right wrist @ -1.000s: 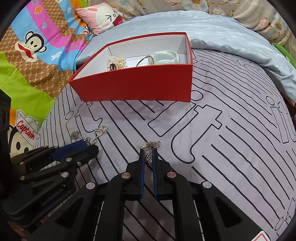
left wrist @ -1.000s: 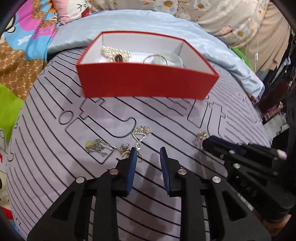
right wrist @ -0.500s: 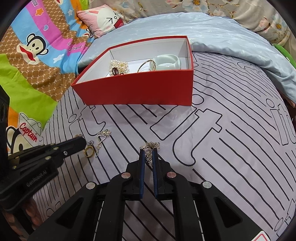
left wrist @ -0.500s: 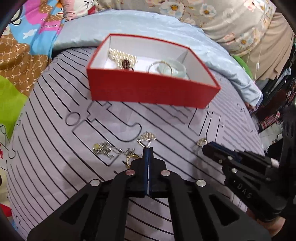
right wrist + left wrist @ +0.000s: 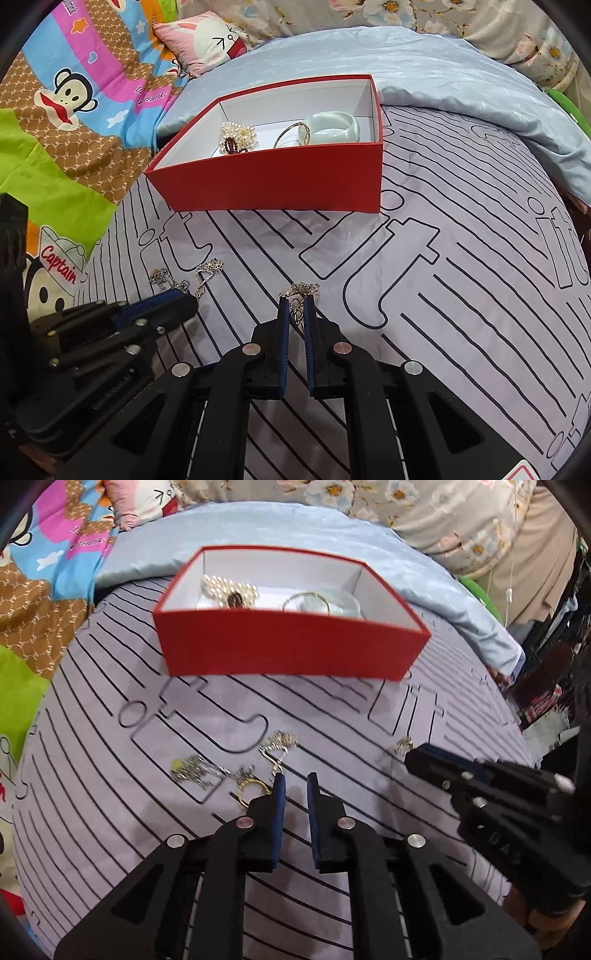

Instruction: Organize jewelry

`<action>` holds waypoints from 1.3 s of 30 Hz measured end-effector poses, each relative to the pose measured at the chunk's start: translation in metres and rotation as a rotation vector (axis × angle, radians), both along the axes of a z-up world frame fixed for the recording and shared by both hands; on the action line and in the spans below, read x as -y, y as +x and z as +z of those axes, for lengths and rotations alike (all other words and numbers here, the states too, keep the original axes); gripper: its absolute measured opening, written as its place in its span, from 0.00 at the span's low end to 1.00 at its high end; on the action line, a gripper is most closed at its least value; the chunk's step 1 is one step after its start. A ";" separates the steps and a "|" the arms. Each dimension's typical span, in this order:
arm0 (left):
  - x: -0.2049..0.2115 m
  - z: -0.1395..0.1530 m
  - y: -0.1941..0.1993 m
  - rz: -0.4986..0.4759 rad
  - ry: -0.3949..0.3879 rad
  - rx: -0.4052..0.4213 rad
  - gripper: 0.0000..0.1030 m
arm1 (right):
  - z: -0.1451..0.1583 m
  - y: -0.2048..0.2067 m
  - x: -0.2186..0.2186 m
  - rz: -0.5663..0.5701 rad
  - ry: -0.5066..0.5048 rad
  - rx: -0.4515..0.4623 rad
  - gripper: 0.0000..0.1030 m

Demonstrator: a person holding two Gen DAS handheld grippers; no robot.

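The left tool (image 5: 295,779) hovers low over the bed sheet (image 5: 110,830) with its two blue-padded fingers parted by a narrow gap and nothing between them. Just past its left fingertip, at about 11 o'clock, lies a silver necklace (image 5: 279,743), and at 10 o'clock a gold ring (image 5: 251,792) rests on the sheet, touching a tangle of silver chain (image 5: 199,771) that runs farther to 9 o'clock.

The right tool (image 5: 297,301) has its fingers drawn close on a small gold chain (image 5: 300,288), which bunches at the fingertips and hangs a little way down between the pads. In the left wrist view this tool sits at 3 o'clock, well apart from the necklace.

The red box (image 5: 273,181) stands on the bed at 12 o'clock from both tools, well beyond them. Inside it are a pearl cluster (image 5: 238,137) with a dark red bead piece toward the left, a thin gold bangle (image 5: 291,134) in the middle, and a pale green bangle (image 5: 334,127) at the right, the gold one leaning against the green.
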State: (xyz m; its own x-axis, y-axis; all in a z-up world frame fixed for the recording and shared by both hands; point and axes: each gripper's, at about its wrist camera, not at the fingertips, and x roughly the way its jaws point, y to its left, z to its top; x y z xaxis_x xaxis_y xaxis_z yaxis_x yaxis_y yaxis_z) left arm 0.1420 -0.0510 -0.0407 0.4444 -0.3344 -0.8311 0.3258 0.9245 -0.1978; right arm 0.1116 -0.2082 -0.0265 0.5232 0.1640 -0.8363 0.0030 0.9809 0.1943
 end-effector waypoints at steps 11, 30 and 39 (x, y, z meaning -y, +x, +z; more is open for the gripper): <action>0.001 -0.016 -0.001 0.008 0.034 0.011 0.02 | -0.002 -0.001 0.003 -0.005 0.005 -0.003 0.07; -0.020 0.034 0.002 0.029 -0.104 0.054 0.00 | 0.021 -0.001 -0.001 0.006 0.025 0.044 0.07; -0.002 0.009 0.017 0.033 -0.025 0.052 0.30 | 0.014 0.000 0.001 0.004 0.026 0.027 0.07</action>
State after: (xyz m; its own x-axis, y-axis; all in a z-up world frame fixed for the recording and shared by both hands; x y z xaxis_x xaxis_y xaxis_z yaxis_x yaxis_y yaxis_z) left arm 0.1585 -0.0491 -0.0319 0.4977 -0.3395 -0.7981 0.3057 0.9298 -0.2049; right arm 0.1111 -0.2089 -0.0123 0.5452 0.1875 -0.8171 -0.0062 0.9755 0.2198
